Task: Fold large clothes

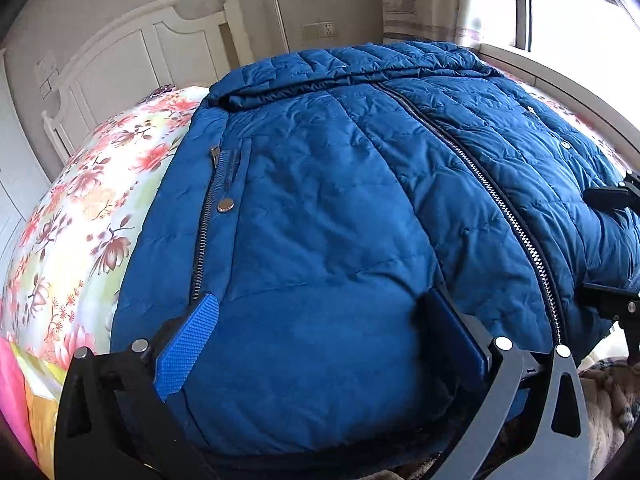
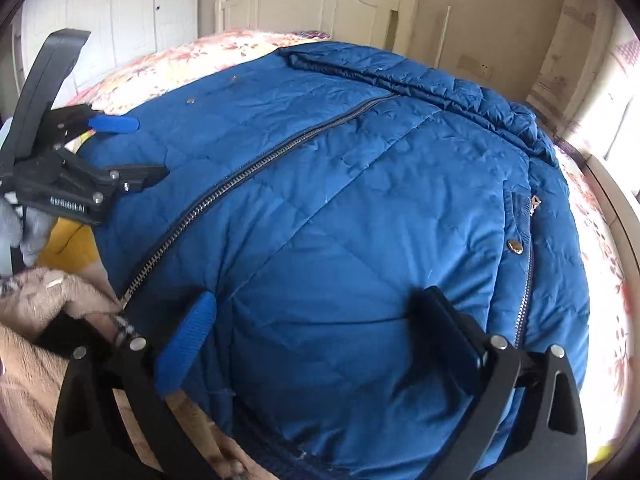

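Jacket (image 1: 320,208), big, blue and puffy, lies flat on the bed (image 1: 80,216) with its front up and the zip (image 1: 492,196) closed. Its hood end points to the white headboard (image 1: 132,60). Flowery sheet shows bare on the side toward the headboard and along the window (image 1: 580,12) side, so there is open room there. The near hem hangs close to the bed edge, where a furry tan cloth (image 2: 36,312) lies.

Left tongs (image 1: 316,316) sit low at the hem, on the left half of the jacket. Both fingers are wide apart and rest on the blue cloth, with nothing pinched between them. Right tongs (image 2: 316,312) sit at the hem too, on the other side of the zip, fingers also wide apart on the cloth.

The right view shows the left tongs (image 2: 132,152) from the side, spread over the jacket's edge, plus a white wardrobe (image 2: 120,8) and something yellow (image 2: 72,248) below. The left view shows the window and a wall socket (image 1: 320,31), and only a bit of the right tongs at its right rim
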`<state>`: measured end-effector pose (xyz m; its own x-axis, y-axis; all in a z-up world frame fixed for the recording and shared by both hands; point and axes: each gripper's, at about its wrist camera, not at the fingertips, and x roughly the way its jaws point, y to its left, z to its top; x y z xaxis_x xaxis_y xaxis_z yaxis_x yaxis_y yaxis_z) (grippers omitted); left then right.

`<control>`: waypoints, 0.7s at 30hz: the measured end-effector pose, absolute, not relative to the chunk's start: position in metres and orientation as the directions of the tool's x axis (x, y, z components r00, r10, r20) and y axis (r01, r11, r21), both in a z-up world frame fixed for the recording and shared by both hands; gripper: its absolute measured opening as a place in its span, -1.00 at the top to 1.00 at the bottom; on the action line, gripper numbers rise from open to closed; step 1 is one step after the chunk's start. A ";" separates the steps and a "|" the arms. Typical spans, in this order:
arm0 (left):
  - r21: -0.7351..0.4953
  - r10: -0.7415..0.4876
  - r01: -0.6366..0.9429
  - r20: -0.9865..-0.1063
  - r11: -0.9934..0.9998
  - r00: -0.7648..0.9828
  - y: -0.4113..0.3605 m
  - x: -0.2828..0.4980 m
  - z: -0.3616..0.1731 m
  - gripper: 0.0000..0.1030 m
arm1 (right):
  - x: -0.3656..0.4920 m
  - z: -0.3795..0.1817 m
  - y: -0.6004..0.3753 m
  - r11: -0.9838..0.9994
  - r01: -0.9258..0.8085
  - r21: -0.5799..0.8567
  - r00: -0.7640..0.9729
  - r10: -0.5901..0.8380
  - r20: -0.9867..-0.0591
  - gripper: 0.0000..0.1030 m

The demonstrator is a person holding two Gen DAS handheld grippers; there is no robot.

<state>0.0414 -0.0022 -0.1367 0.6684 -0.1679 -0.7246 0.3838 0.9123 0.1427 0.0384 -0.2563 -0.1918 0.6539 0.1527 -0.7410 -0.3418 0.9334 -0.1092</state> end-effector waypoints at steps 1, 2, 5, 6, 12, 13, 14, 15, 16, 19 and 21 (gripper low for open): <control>0.143 -0.168 0.383 -0.722 0.913 0.671 -0.002 0.041 -0.138 -0.91 | 0.038 -0.190 -0.256 0.932 -0.345 -0.115 0.647 0.147 -0.749 -0.94; 0.143 -0.168 0.381 -0.720 0.913 0.673 -0.002 0.039 -0.138 -0.91 | 0.039 -0.188 -0.256 0.932 -0.344 -0.117 0.640 0.142 -0.755 -0.93; 0.135 -0.175 0.383 -0.721 0.914 0.671 0.001 0.038 -0.139 -0.91 | 0.034 -0.177 -0.269 0.944 -0.311 -0.107 0.647 0.128 -0.752 -0.89; 0.132 -0.178 0.385 -0.721 0.914 0.670 0.002 0.039 -0.139 -0.91 | 0.032 -0.175 -0.276 0.950 -0.292 -0.107 0.652 0.116 -0.749 -0.89; 0.122 -0.186 0.384 -0.718 0.915 0.671 0.003 0.037 -0.139 -0.91 | 0.016 -0.186 -0.337 0.987 -0.157 -0.042 0.647 0.071 -0.759 -0.91; 0.121 -0.187 0.384 -0.717 0.915 0.672 0.003 0.036 -0.139 -0.91 | 0.013 -0.189 -0.340 0.987 -0.156 -0.028 0.658 0.083 -0.749 -0.91; 0.121 -0.187 0.384 -0.717 0.916 0.672 0.003 0.036 -0.139 -0.91 | 0.012 -0.190 -0.339 0.988 -0.151 -0.035 0.662 0.075 -0.746 -0.91; 0.121 -0.187 0.384 -0.716 0.916 0.672 0.003 0.037 -0.139 -0.91 | 0.013 -0.190 -0.338 0.988 -0.146 -0.044 0.659 0.064 -0.750 -0.92; 0.122 -0.187 0.384 -0.716 0.915 0.672 0.003 0.037 -0.139 -0.91 | 0.014 -0.189 -0.336 0.989 -0.141 -0.048 0.652 0.056 -0.756 -0.92; 0.120 -0.189 0.385 -0.715 0.915 0.673 0.003 0.037 -0.139 -0.91 | 0.015 -0.175 -0.329 0.988 -0.140 -0.066 0.658 0.042 -0.752 -0.86; 0.117 -0.190 0.383 -0.715 0.916 0.672 0.003 0.037 -0.139 -0.91 | 0.012 -0.161 -0.328 0.990 -0.132 -0.048 0.709 0.060 -0.703 -0.86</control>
<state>0.0365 0.0034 -0.1390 0.6725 -0.1899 -0.7154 0.3832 0.9162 0.1171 0.0123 -0.3283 -0.1612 0.7087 0.0599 -0.7030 -0.1315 0.9901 -0.0482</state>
